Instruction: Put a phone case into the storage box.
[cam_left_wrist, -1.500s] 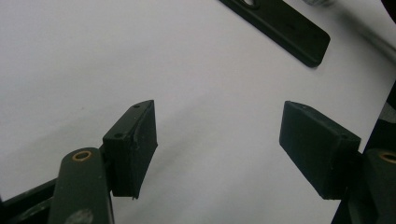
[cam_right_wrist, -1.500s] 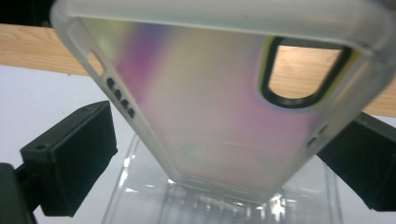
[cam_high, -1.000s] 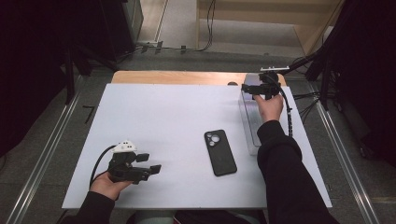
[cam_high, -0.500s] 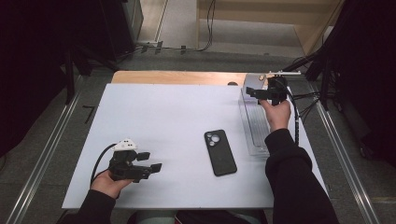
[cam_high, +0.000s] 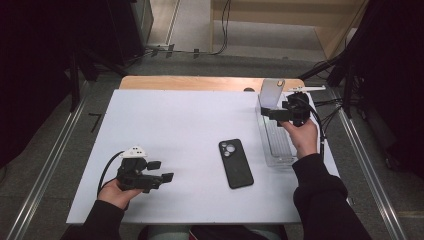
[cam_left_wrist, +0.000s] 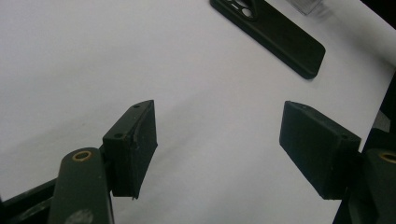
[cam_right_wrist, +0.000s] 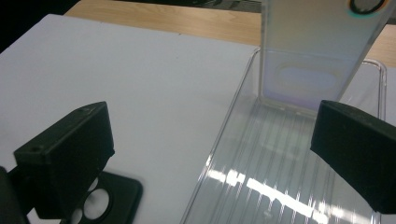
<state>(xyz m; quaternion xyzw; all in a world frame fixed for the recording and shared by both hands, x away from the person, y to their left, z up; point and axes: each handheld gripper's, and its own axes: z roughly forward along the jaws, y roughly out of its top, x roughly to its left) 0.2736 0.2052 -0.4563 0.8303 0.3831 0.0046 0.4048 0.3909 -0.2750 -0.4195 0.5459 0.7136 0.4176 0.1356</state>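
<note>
Since a second ago the right gripper (cam_high: 278, 113) has pulled back from the far end of the clear tray (cam_high: 278, 152), and a pale phone-shaped slab (cam_high: 270, 92) that was hidden behind it now shows standing upright at that end, leaning against the tray's far wall. In the right gripper view the slab (cam_right_wrist: 312, 56) rises straight ahead, its foot resting on the ridged floor of the tray (cam_right_wrist: 261, 177), and the two black jaws stand wide apart with nothing between them. A black phone (cam_high: 235, 163) lies flat on the white table (cam_high: 170, 120), camera side up, just left of the tray. Well to the left of the tray, near the table's front edge, the left gripper (cam_high: 161, 170) hangs low with its jaws also spread and empty.
</note>
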